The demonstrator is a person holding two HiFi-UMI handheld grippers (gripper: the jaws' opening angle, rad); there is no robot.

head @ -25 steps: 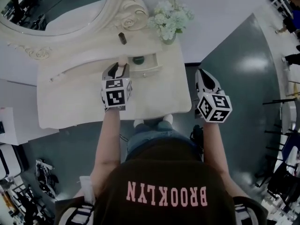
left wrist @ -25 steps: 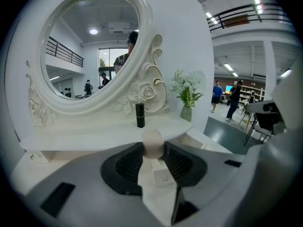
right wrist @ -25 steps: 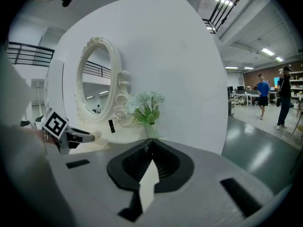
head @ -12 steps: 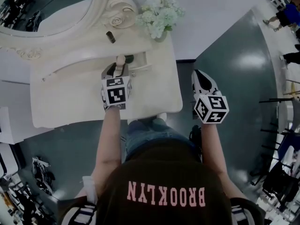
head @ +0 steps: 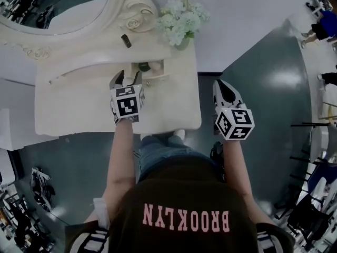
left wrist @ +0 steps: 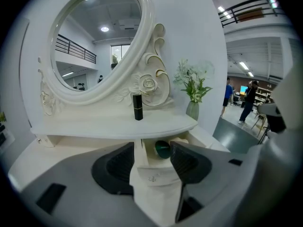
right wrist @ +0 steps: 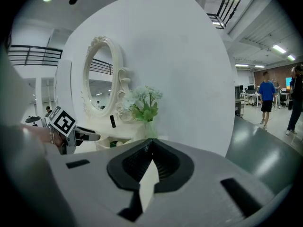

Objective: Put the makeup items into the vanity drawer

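The white vanity drawer (head: 158, 76) stands pulled out under the shelf. In it lie a dark green round item (head: 143, 66) and a pale item (head: 156, 66). My left gripper (head: 127, 77) hovers just in front of the drawer; its jaws have just been opening and hold nothing. In the left gripper view the drawer front (left wrist: 154, 174) and the green item (left wrist: 163, 149) show between the spread jaws. A black lipstick (head: 126, 40) stands upright on the shelf (left wrist: 118, 124). My right gripper (head: 224, 90) is shut and empty, off the table's right edge.
An oval mirror (head: 63, 9) in an ornate frame rises behind the shelf. A vase of pale flowers (head: 181, 22) stands at the shelf's right end. The white tabletop (head: 68, 104) lies left of my left gripper. People walk in the hall far right (right wrist: 266, 98).
My left gripper held a pale item over the drawer; now its jaws are apart and the item lies in the drawer. The right gripper has barely shifted.
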